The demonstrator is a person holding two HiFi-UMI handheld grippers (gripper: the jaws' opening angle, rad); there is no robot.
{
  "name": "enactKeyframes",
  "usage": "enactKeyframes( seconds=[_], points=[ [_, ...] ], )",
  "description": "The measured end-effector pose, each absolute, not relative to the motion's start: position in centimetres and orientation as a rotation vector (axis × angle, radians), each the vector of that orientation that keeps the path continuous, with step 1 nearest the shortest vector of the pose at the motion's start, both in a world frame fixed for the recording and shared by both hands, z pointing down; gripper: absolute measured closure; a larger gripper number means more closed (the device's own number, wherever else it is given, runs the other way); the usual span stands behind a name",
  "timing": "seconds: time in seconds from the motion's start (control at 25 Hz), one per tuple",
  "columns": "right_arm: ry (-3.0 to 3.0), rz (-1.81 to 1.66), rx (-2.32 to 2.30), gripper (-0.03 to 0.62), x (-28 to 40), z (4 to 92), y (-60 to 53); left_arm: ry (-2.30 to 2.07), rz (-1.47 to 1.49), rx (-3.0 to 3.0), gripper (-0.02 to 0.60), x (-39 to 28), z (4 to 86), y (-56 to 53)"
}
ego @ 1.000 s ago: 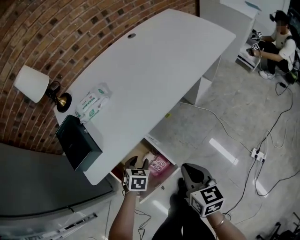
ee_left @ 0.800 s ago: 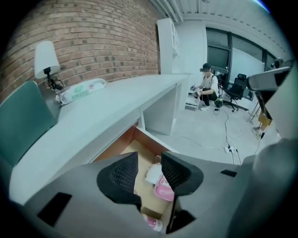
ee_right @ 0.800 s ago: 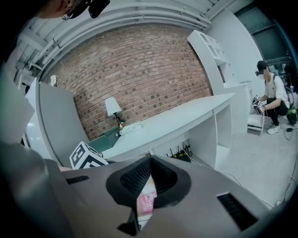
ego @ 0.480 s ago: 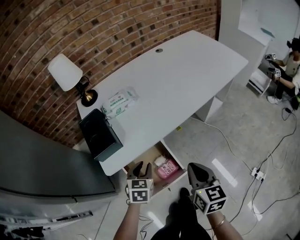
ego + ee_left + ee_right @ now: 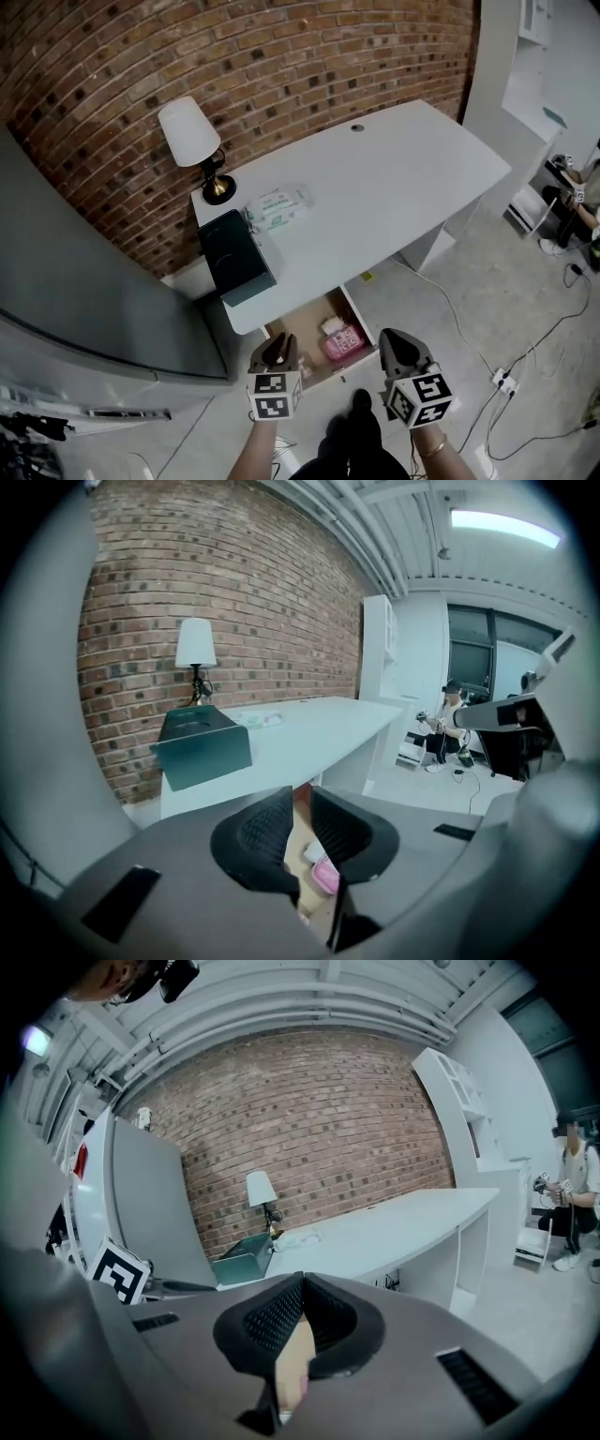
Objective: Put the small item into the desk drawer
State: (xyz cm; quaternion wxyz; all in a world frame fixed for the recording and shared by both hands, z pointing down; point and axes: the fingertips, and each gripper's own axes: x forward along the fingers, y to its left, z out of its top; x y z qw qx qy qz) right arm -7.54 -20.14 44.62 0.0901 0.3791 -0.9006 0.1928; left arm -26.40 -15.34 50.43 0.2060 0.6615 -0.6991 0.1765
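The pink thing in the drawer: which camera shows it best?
The head view: it looks down into the drawer and shows the pink item plainly. The left gripper view catches a sliver beyond the left gripper's closing, empty jaws; the right gripper view, barely a pink edge.

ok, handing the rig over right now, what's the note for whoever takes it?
Left hand-held gripper: empty, jaws closing, aimed at the open drawer.
Right hand-held gripper: shut, empty.
Things: pink item lies in the drawer, beside a small white item.
Done: the item appears to be in.
Left: probably only pushing the drawer shut.
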Motion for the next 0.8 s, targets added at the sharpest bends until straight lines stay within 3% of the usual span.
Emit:
enactKeyframes(
  seconds=[0.8],
  points=[
    [-2.785, 0.449, 1.036, 0.589, -11.7, 38.7, -11.6, -2.131, 0.301, 1.783, 0.538, -30.9, 42.4, -3.8]
  ],
)
